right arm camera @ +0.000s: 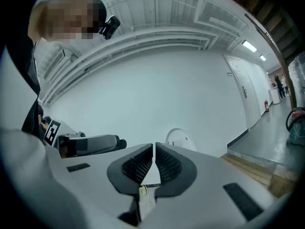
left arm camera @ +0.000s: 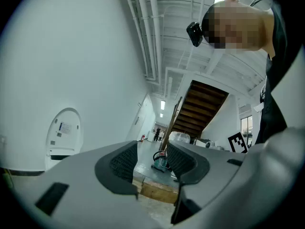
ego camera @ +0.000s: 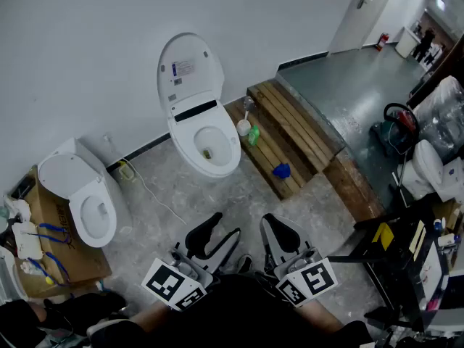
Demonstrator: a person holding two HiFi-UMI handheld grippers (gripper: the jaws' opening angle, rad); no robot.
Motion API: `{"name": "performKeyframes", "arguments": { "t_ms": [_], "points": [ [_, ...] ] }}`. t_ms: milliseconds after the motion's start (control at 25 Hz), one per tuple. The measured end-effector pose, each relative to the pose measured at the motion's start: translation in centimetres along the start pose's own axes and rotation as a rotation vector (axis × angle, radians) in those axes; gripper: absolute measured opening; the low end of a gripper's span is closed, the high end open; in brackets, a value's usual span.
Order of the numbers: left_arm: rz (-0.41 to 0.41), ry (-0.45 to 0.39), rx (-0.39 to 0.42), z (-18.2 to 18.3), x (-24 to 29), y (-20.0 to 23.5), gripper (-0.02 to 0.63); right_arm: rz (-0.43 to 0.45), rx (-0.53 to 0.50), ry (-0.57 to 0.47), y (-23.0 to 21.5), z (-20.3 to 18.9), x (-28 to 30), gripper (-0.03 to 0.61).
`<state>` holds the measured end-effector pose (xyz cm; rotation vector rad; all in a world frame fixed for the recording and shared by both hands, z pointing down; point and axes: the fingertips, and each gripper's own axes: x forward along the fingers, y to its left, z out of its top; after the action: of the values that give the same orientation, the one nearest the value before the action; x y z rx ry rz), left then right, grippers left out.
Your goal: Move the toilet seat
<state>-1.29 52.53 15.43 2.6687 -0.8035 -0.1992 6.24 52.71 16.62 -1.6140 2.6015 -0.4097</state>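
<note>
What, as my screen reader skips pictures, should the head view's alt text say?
The open left gripper and the shut right gripper, both empty, point toward a white toilet with its lid up by a white wall. A second toilet stands at the picture's left, and a wooden step at its right.

Smooth, shiny white toilet [ego camera: 212,149] and toilet seat [ego camera: 187,75], like glazed pottery and hard plastic. Second toilet [ego camera: 83,194] just as glossy. Dull, flat white wall [ego camera: 87,42]. Grey speckled floor [ego camera: 239,198], like stone. Bare brown wood planks on the step [ego camera: 293,133], a bit rough. Plain brown cardboard box [ego camera: 52,223]. Dull grey plastic left gripper [left arm camera: 151,160] with black bumpy pads [left arm camera: 123,162].
</note>
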Motion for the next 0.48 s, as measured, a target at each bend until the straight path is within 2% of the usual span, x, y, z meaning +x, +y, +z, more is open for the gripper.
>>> {"name": "performKeyframes", "arguments": {
  "t_ms": [160,240,480],
  "points": [
    [0.066,-0.022,0.042,0.3,-0.3,-0.1,0.13,0.009,-0.005,-0.024,-0.3,0.6,-1.3,0.044],
    [0.084,-0.038,0.06,0.3,-0.2,-0.2,0.063,0.017,-0.007,-0.03,-0.5,0.7,-1.7,0.044],
    [0.096,-0.01,0.055,-0.9,1.3,-1.4,0.046,0.042,0.037,-0.052,-2.2,0.8,-2.9,0.043]
  ]
}}
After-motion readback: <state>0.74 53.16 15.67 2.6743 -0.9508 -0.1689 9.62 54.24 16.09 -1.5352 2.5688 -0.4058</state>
